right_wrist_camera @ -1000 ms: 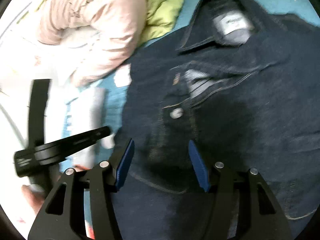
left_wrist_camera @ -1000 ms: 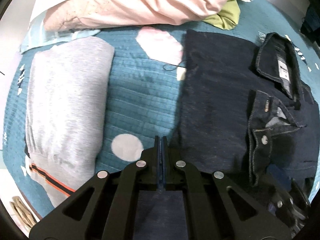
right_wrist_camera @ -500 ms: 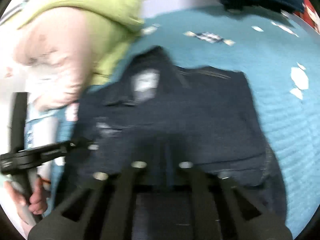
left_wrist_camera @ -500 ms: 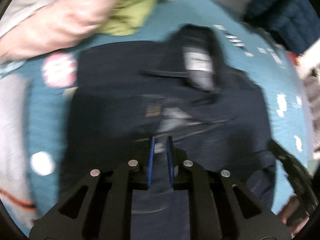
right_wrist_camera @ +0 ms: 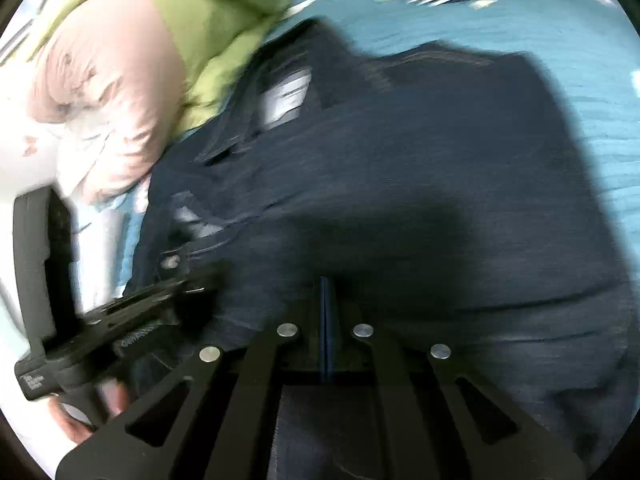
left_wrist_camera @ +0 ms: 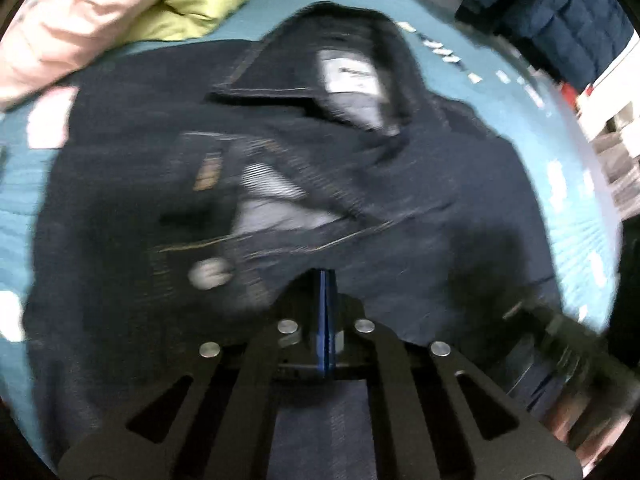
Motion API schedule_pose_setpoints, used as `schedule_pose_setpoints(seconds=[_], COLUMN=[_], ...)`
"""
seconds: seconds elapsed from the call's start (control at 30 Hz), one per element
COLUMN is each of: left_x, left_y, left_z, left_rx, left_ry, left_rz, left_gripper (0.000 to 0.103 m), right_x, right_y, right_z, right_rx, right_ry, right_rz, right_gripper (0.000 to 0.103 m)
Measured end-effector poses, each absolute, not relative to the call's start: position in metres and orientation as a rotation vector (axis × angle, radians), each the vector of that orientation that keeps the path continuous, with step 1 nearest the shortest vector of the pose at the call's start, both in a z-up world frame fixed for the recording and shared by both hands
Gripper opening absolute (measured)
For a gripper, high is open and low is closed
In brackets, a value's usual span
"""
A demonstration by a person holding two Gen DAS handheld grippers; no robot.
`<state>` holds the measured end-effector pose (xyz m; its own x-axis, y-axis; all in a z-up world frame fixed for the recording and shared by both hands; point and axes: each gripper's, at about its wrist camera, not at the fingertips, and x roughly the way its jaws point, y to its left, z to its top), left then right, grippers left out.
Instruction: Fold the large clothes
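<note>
Both the left hand-held gripper (left_wrist_camera: pixel 327 280) and right hand-held gripper (right_wrist_camera: pixel 326 286) were clamped on the dark denim jacket (left_wrist_camera: pixel 420 208), which filled mid-frame on the teal bed (right_wrist_camera: pixel 560 32).

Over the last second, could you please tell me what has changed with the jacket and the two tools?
The right tool, open above the denim jacket a second ago, has shut on its near hem. The left tool opened slightly, then shut again on the hem, and swung from the jacket's side edge to face the collar. The jacket stays on the teal bedspread, beside the pink and green bedding.
</note>
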<state>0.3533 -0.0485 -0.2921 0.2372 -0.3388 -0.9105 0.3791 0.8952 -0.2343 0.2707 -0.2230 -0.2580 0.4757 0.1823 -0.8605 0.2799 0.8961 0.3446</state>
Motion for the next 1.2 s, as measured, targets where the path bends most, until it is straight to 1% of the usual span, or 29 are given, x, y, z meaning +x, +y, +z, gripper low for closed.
schedule_pose_setpoints(seconds=[0.07, 0.17, 0.3, 0.4, 0.5, 0.53, 0.57, 0.7, 0.87, 1.03, 1.2], left_x=[0.349, 0.349, 0.349, 0.345, 0.333, 0.330, 0.333, 0.358, 0.373, 0.377, 0.383], left_y=[-0.037, -0.027, -0.036, -0.037, -0.042, -0.041, -0.042, -0.065, -0.072, -0.072, -0.063], left_z=[-0.285, -0.285, -0.299, -0.284, -0.251, -0.237, -0.233, -0.242, -0.279, -0.293, -0.291], left_rx=[0.071, 0.026, 0.087, 0.146, 0.188, 0.140, 0.107, 0.071, -0.019, 0.005, -0.006], left_ry=[1.223, 1.234, 1.177, 1.166, 1.038, 0.981, 0.972, 0.979, 1.005, 0.991, 1.010], left_rz=[-0.459, -0.448, -0.445, -0.472, -0.507, -0.557, -0.581, -0.566, -0.561, -0.545, -0.545], left_gripper=[0.002, 0.002, 0.002, 0.002, 0.000, 0.000, 0.000, 0.000, 0.000, 0.002, 0.002], right_x=[0.257, 0.235, 0.232, 0.229, 0.234, 0.241, 0.255, 0.303, 0.334, 0.330, 0.314], right_y=[-0.244, -0.272, -0.278, -0.278, -0.261, -0.256, -0.249, -0.225, -0.204, -0.213, -0.255], right_z=[-0.259, -0.259, -0.280, -0.259, -0.214, -0.208, -0.204, -0.221, -0.265, -0.277, -0.278], right_rx=[0.481, 0.502, 0.520, 0.549, 0.513, 0.503, 0.491, 0.498, 0.477, 0.449, 0.426], right_ry=[1.102, 1.078, 1.055, 1.027, 0.874, 0.844, 0.824, 0.831, 0.922, 0.935, 0.939], right_rz=[-0.104, -0.185, -0.189, -0.212, -0.120, -0.086, -0.053, 0.033, 0.054, 0.034, -0.086], right_gripper=[0.000, 0.000, 0.000, 0.000, 0.000, 0.000, 0.000, 0.000, 0.001, 0.000, 0.000])
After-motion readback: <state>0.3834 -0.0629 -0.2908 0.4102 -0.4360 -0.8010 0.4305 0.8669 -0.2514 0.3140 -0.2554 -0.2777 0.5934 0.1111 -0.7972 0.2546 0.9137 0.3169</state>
